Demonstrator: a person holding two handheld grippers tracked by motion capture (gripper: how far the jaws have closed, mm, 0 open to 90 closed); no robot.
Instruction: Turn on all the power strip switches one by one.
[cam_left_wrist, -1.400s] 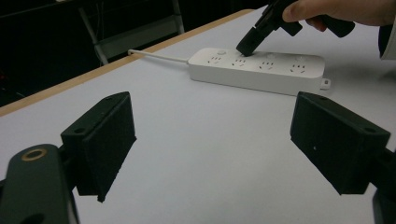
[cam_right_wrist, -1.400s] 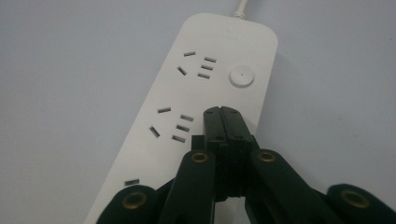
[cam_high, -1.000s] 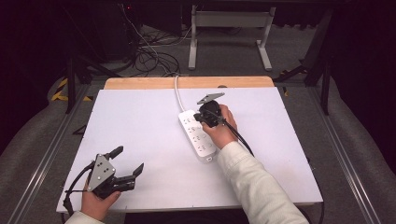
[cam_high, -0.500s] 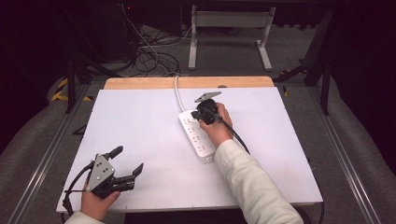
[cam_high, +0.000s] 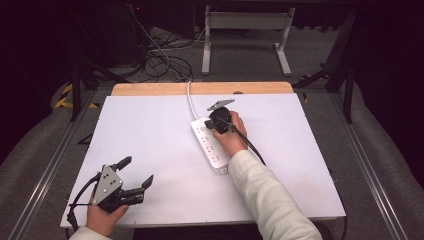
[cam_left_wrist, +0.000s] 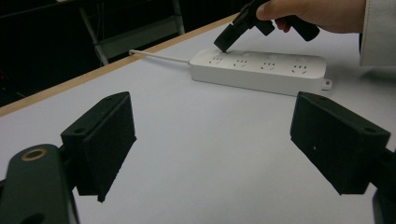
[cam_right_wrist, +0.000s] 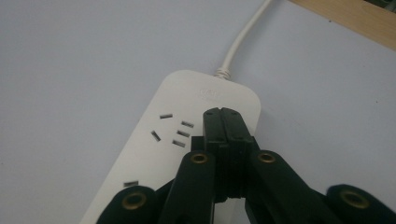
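A white power strip (cam_high: 210, 147) lies on the white table top (cam_high: 150, 130), and its white cable (cam_high: 190, 100) runs off over the far edge. My right gripper (cam_high: 212, 125) is shut with nothing between its jaws. Its tips point down at the cable end of the power strip (cam_right_wrist: 168, 121), beside the first socket, and seem to touch it. In the left gripper view the right gripper (cam_left_wrist: 227, 42) comes down onto the power strip (cam_left_wrist: 261, 70) at a slant. My left gripper (cam_high: 137, 170) stands open and empty near the front left corner, aimed at the strip.
A wooden strip (cam_high: 200, 88) runs along the table's far edge. Beyond it are floor cables (cam_high: 165, 60) and a metal stand (cam_high: 245, 30). Rails run down both sides of the table.
My right gripper has sunk a little and shifted slightly left toward the strip's cable end. The left gripper has kept still.
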